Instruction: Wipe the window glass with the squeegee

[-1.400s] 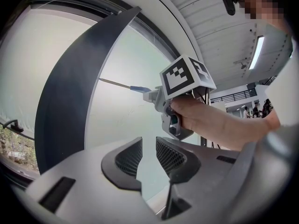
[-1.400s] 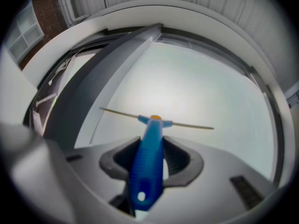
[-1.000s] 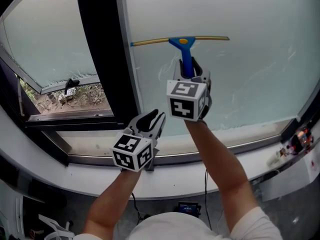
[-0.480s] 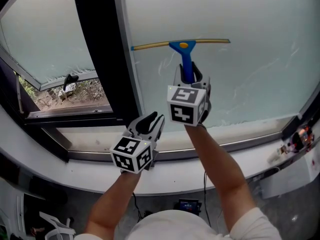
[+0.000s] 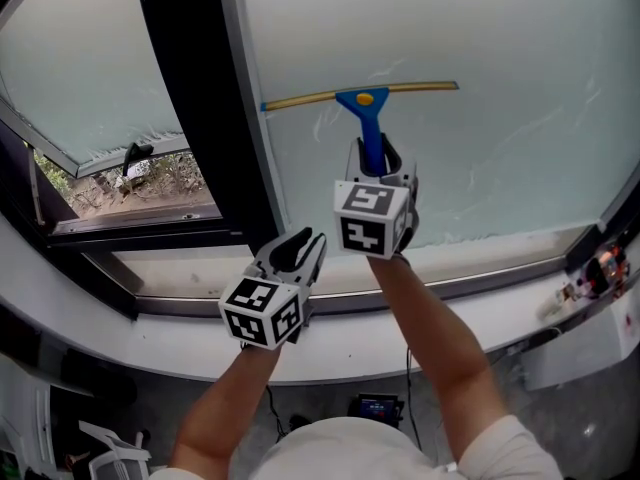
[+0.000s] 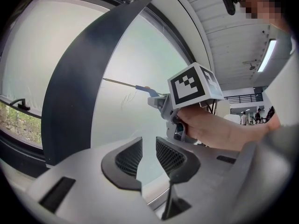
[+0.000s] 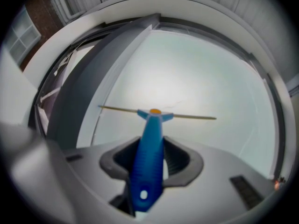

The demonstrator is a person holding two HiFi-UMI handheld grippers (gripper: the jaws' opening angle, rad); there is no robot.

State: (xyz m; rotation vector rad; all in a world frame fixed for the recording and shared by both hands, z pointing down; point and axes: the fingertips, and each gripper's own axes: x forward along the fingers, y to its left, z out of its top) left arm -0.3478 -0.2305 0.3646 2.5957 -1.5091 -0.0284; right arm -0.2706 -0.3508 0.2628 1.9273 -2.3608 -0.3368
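Note:
The squeegee (image 5: 368,118) has a blue handle and a thin yellow blade lying level against the frosted window glass (image 5: 500,88). My right gripper (image 5: 372,160) is shut on the lower part of the handle, below the blade. In the right gripper view the handle (image 7: 149,148) runs up between both jaws to the blade. My left gripper (image 5: 300,243) hangs lower and to the left, over the sill, with nothing in it. Its jaws stand almost together with a narrow slit between them (image 6: 148,148). The left gripper view also catches the squeegee (image 6: 140,87) from the side.
A dark upright frame post (image 5: 190,98) bounds the pane on the left. Beyond it a tilted sash (image 5: 90,68) with a black latch (image 5: 135,156) stands open. A white sill (image 5: 180,278) runs below the glass. Small items and cables (image 5: 590,278) lie at its right end.
The right gripper and squeegee have slid slightly down the glass. The left gripper has barely moved.

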